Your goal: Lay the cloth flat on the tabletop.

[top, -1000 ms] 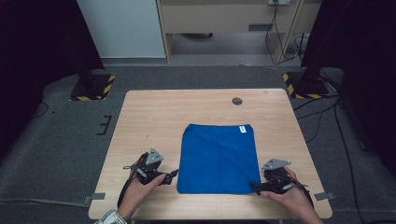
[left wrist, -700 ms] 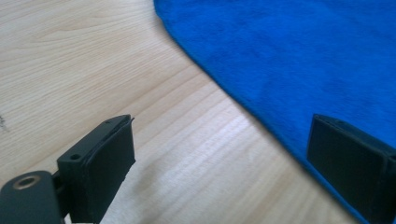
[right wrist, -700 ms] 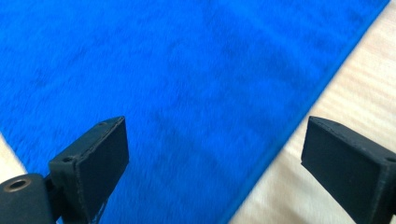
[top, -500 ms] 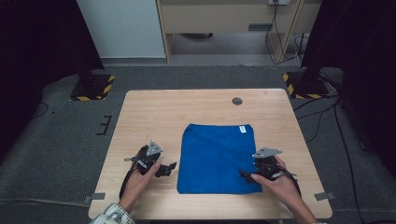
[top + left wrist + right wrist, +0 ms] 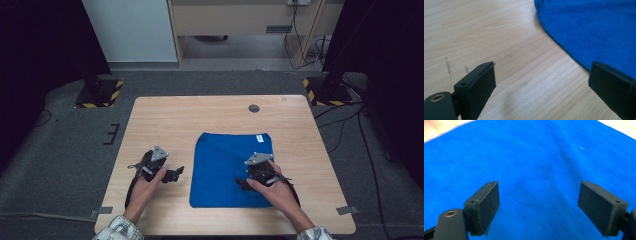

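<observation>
Here's the wooden table (image 5: 165, 120), a light, pale-grained top with rounded corners, standing on grey carpeted floor (image 5: 60, 150). Spread flat on it, right of centre and toward the near edge, lies a blue cloth (image 5: 225, 155), roughly square, with a small white tag (image 5: 260, 138) at its far right corner. Up near the far edge sits a small dark round disc (image 5: 254, 108), well apart from the cloth, and the wood to the left shows a few faint dark scuffs (image 5: 449, 67).

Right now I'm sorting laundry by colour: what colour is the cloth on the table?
The cloth is plain bright blue, clearest in the right gripper view.
</observation>
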A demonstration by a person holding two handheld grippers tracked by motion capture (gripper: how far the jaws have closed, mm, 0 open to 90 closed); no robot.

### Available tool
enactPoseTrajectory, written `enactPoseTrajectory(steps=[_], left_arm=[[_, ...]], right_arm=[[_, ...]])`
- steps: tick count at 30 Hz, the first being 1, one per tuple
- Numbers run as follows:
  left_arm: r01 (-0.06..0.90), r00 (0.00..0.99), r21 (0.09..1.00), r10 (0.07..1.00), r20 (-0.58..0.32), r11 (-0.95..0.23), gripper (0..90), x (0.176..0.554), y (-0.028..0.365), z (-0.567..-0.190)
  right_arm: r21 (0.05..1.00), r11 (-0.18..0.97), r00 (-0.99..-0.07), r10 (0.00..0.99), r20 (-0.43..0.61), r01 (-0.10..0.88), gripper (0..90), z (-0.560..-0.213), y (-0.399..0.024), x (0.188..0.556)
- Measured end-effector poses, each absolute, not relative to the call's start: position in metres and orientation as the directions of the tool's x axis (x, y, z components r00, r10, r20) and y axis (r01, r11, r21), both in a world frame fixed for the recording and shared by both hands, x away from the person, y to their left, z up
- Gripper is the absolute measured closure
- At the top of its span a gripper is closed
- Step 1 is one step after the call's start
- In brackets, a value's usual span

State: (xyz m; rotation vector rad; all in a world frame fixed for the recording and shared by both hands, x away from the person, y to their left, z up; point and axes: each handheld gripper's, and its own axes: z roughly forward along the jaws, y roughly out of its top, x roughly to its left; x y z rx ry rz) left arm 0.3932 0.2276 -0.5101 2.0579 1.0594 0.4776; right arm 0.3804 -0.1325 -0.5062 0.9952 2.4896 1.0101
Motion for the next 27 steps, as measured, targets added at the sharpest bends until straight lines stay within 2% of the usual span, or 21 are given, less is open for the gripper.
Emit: enactPoseTrajectory(steps=[11, 21, 27], left_arm=[[0.527, 0.583, 0.771, 0.813, -0.021, -0.357, 6.7, 0.398, 0.228, -0.506], [0.512, 0.582, 0.785, 0.813, -0.018, -0.349, 7.2, 0.415, 0.228, -0.489], [0.519, 0.581, 0.778, 0.814, -0.017, -0.354, 7.3, 0.427, 0.228, -0.482]], right_arm=[[0.688, 0.574, -0.808, 0.588, 0.031, 0.444, 23.9, -0.503, -0.083, 0.375], [0.693, 0.600, -0.856, 0.515, 0.049, 0.400, 23.9, -0.497, -0.045, 0.365], [0.689, 0.624, -0.884, 0.464, 0.053, 0.369, 31.8, -0.500, -0.022, 0.358]])
